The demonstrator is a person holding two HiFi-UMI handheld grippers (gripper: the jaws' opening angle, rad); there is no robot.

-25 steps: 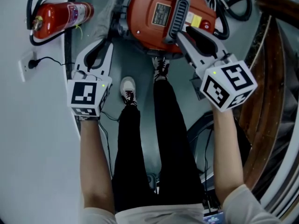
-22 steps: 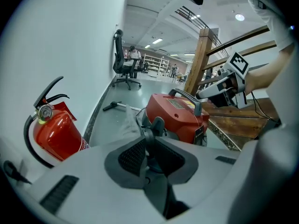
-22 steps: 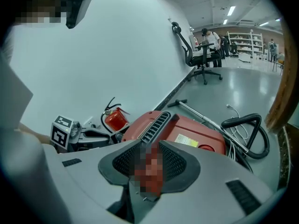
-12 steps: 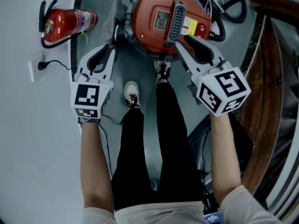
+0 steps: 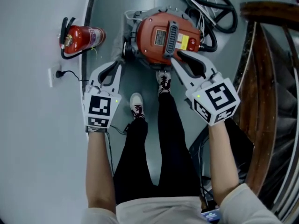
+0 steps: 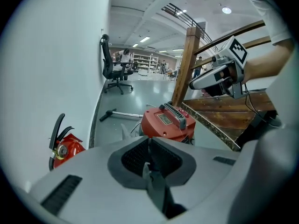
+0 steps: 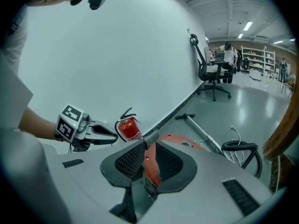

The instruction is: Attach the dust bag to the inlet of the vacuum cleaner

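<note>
Item 1: round red-orange vacuum cleaner (image 5: 161, 38) with a black ribbed handle, on the grey floor at 12 o'clock, just beyond the person's shoes.

Item 2: left gripper (image 5: 117, 65), on a bare, outstretched forearm, angled down towards 12 o'clock at the vacuum's 8 o'clock side. Pads together, nothing gripped.

Item 3: right gripper (image 5: 176, 57), forearm likewise extended, tips over the vacuum's 5 o'clock edge. Its jaws have just been closing; a narrow gap remains, holding nothing.

Item 4: red fire extinguisher (image 5: 81, 35), lying at 10 o'clock.
</note>
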